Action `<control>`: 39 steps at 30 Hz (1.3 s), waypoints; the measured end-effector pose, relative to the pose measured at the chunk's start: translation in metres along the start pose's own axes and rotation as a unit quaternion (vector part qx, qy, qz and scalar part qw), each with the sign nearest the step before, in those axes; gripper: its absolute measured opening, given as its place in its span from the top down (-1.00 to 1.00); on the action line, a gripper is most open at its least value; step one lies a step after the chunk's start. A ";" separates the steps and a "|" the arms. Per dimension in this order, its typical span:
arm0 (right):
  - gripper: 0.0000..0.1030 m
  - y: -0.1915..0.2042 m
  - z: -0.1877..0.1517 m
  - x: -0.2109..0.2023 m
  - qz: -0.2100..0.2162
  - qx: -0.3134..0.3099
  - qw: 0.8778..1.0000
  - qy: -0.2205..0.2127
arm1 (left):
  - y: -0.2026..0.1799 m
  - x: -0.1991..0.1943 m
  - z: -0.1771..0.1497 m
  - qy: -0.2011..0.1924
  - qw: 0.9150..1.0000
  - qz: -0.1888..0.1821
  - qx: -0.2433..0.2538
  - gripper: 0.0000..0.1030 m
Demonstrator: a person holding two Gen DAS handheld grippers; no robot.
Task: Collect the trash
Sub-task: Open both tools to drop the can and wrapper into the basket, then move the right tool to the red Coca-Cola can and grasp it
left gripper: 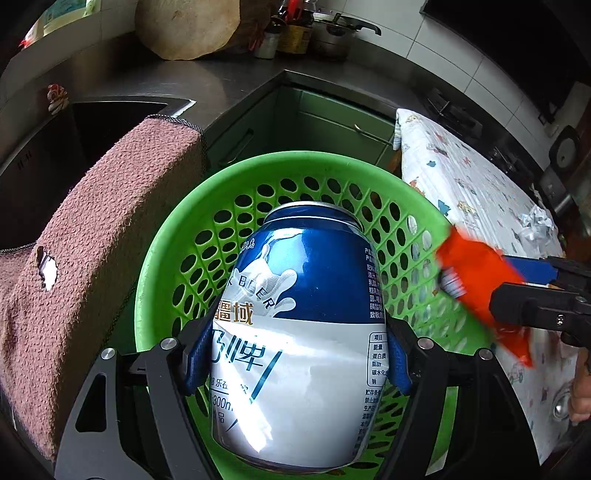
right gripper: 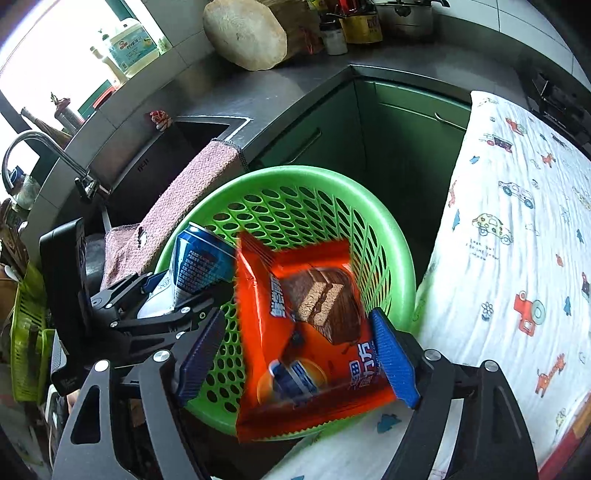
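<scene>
My left gripper [left gripper: 295, 354] is shut on a blue and silver drink can [left gripper: 299, 332] and holds it over the green perforated basket [left gripper: 332, 173]. The can and left gripper also show in the right wrist view [right gripper: 199, 262]. My right gripper [right gripper: 299, 354] has its blue pads spread wide, and an orange snack wrapper [right gripper: 310, 332] sits blurred between them over the basket [right gripper: 295, 177]. The left wrist view shows the wrapper [left gripper: 476, 284] at the right gripper's fingers, at the basket's right rim.
A pink towel [left gripper: 92, 229] hangs over the sink edge left of the basket. A table with a white cartoon cloth [right gripper: 517, 240] lies on the right, with crumpled foil [left gripper: 535, 225] on it. A steel counter, chopping block [right gripper: 247, 33] and jars stand behind.
</scene>
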State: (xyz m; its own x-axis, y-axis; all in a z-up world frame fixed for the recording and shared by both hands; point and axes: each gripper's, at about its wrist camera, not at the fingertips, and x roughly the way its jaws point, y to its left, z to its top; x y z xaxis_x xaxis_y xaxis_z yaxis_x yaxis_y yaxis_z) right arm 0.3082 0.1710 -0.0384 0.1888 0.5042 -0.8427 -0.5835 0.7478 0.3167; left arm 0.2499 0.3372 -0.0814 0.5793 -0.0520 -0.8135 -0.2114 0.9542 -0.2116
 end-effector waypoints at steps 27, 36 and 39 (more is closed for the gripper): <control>-0.74 -0.017 -0.039 -0.114 -0.010 -0.037 0.996 -0.076 | -0.048 0.057 0.009 0.121 0.991 0.024 0.055 -0.64; -0.74 -0.025 -0.074 -0.150 -0.001 -0.029 0.995 -0.099 | -0.065 0.030 0.004 0.089 0.994 0.024 0.063 -0.65; -0.75 -0.034 -0.096 -0.171 0.002 -0.020 0.994 -0.112 | -0.069 0.011 0.000 0.070 0.995 0.026 0.065 -0.65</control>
State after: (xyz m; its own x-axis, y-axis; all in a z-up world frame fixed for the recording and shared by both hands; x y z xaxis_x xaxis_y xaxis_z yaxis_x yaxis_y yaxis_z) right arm 0.2203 0.0180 0.0532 0.3547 0.5934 -0.7225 -0.6148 0.7303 0.2980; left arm 0.2712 0.2710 -0.0760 0.4534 -0.0330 -0.8907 -0.1293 0.9863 -0.1023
